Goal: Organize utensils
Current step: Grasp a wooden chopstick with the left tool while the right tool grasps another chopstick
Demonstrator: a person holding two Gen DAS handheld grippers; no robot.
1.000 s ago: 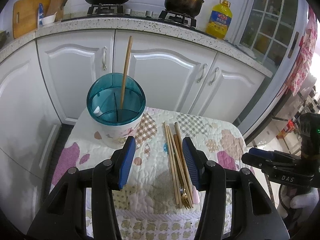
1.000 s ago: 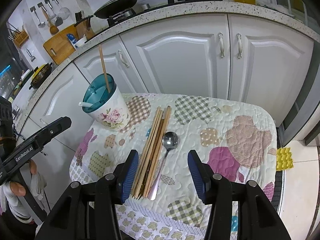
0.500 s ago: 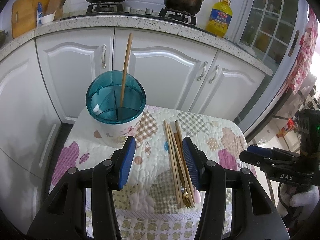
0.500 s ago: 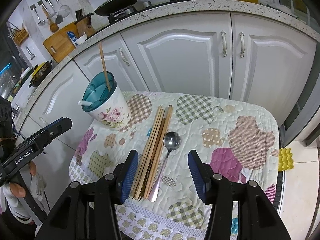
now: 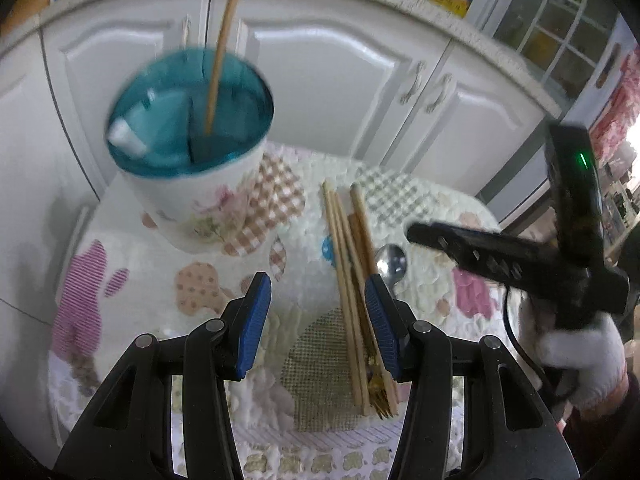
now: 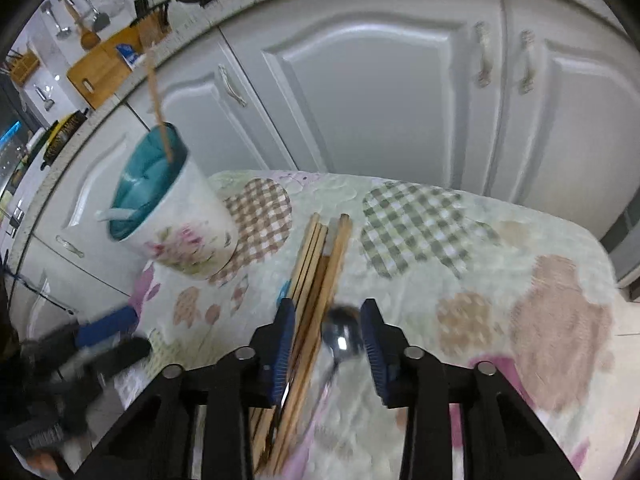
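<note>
Both grippers open over the quilted counter (image 6: 500, 248).

Right gripper (image 6: 328, 332) jaws straddle the shiny metal spoon (image 6: 342, 336) bowl, just right of the wooden chopsticks (image 6: 316, 264); left gripper (image 5: 318, 320) gapes empty, with the round floral holder (image 5: 192, 168) left of them.

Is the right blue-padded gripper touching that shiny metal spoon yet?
Cannot tell. In the right wrist view the right gripper straddles the metal spoon, open, but blur hides any gap.

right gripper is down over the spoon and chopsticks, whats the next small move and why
Probably shift it slightly right and lower, then close on the spoon. The right gripper is open, with the spoon bowl and some chopsticks both between its fingers, so closing now might catch both.
</note>
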